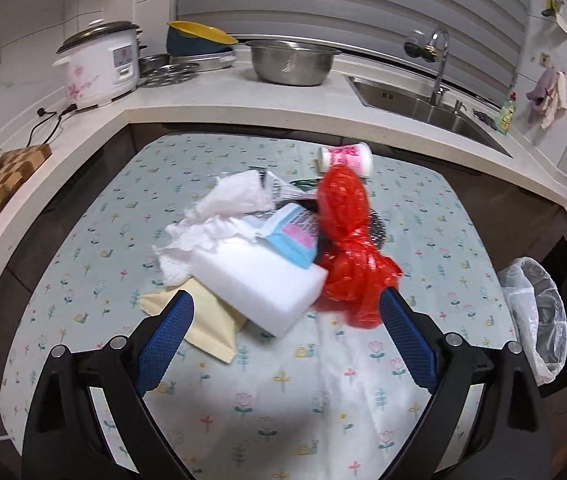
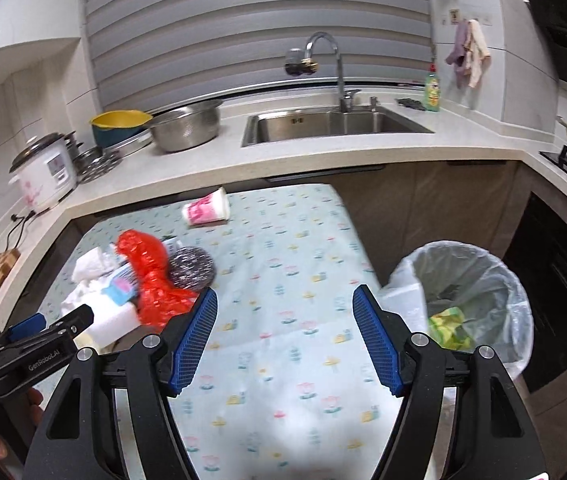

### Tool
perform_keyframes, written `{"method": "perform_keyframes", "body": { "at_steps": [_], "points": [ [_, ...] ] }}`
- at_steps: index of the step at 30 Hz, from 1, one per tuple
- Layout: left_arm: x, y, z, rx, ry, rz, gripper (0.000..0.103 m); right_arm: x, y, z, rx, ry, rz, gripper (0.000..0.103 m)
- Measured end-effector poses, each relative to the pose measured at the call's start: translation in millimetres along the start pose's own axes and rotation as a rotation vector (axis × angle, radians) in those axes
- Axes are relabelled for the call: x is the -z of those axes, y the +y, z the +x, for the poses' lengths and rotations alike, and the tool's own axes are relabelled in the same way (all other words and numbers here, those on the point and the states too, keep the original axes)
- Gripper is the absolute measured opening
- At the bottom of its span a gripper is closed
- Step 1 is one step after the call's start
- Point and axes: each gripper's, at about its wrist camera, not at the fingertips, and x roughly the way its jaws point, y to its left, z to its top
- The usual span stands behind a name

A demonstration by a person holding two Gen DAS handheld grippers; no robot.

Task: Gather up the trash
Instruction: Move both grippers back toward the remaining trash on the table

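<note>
Left gripper (image 1: 285, 312): fingers spread wide, nothing between them; blue ribbed pads flank the near edge of the trash pile.
Right gripper (image 2: 285, 306): fingers spread wide, empty; hangs over bare cloth between the pile and the bin.
Surface (image 1: 95, 240): table under a pale blue cloth printed with small flowers and snails.
Trash pile: sits mid-surface, left of centre in the right wrist view.
White rectangular foam block (image 1: 261, 286): nearest the left gripper, lying flat, one corner toward the camera.
Crumpled red plastic bag (image 1: 347, 240): just right of the block, touching it; its lower end reaches the left gripper's right finger.
Crumpled white paper towels (image 1: 223, 216): behind and left of the block.
Blue-and-pink printed wrapper (image 1: 295, 236): lying on top of the block.
Cream flat pouch (image 1: 207, 320): partly under the block, beside the left finger.
Steel wire scrubber (image 2: 192, 268): behind the red bag, touching it.
White paper cup with pink print (image 2: 206, 208): on its side, apart from the pile, near the far edge.
Bin lined with clear plastic bag (image 2: 495, 280): off the surface's right side; yellow-green wrapper (image 2: 449, 328) inside.
</note>
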Motion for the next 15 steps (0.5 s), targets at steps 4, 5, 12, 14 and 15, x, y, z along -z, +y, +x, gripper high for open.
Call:
{"method": "perform_keyframes", "body": {
  "at_steps": [4,5,12,14,15],
  "points": [
    [-1,36,2,-0.037,0.001,-0.043,0.09,4,31,13,-0.038,0.026,-0.03,0.068],
    [-1,44,2,-0.044,0.002,-0.053,0.09,5,38,16,-0.046,0.032,-0.038,0.068],
    [-2,80,10,-0.068,0.013,-0.087,0.09,5,78,43,-0.083,0.071,-0.074,0.068],
    [-2,86,12,-0.072,0.016,-0.089,0.094,3,85,52,-0.088,0.081,-0.075,0.068],
    [-2,90,13,-0.072,0.015,-0.091,0.094,3,88,56,-0.091,0.085,-0.074,0.068]
  ]
}}
